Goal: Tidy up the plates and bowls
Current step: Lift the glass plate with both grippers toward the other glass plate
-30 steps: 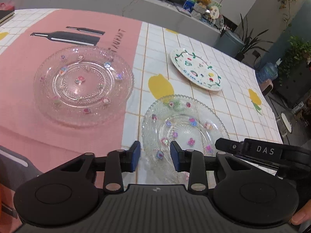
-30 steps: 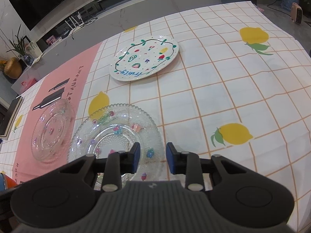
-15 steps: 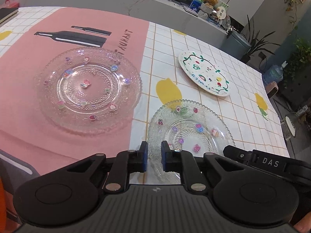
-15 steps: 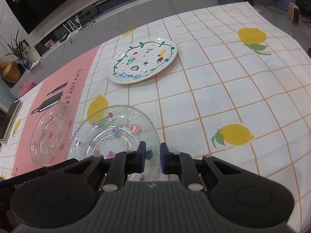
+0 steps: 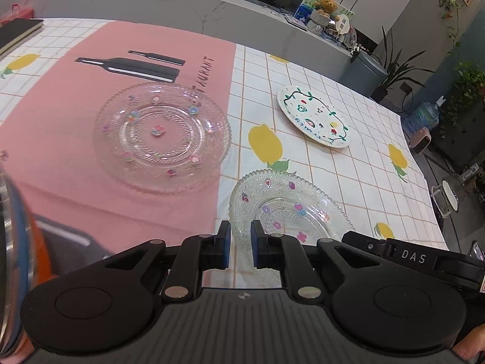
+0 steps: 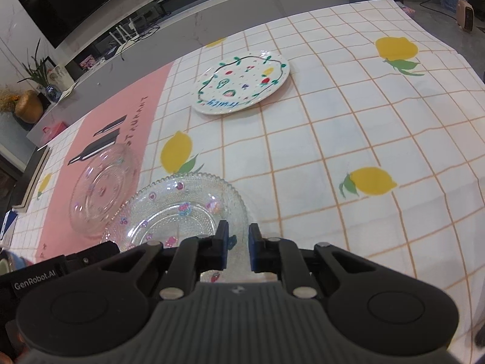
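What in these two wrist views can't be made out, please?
- Near rim of the small glass plate: hidden behind the left tongs in the left view and the right tongs in the right view, so pad contact is unclear.
- Writing on the painted plate: too small to read.
- Orange and blue object: blurred, cut off by the left edge.

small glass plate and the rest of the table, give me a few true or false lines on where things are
1. Both grippers clamp the small glass plate by its rim. True: left gripper, right gripper.
2. The large glass plate lies on the lemon-print cloth. False: it lies on the pink mat.
3. The painted white plate is stacked on a glass plate. False: it lies alone on the cloth.
4. The small glass plate is tilted. True.
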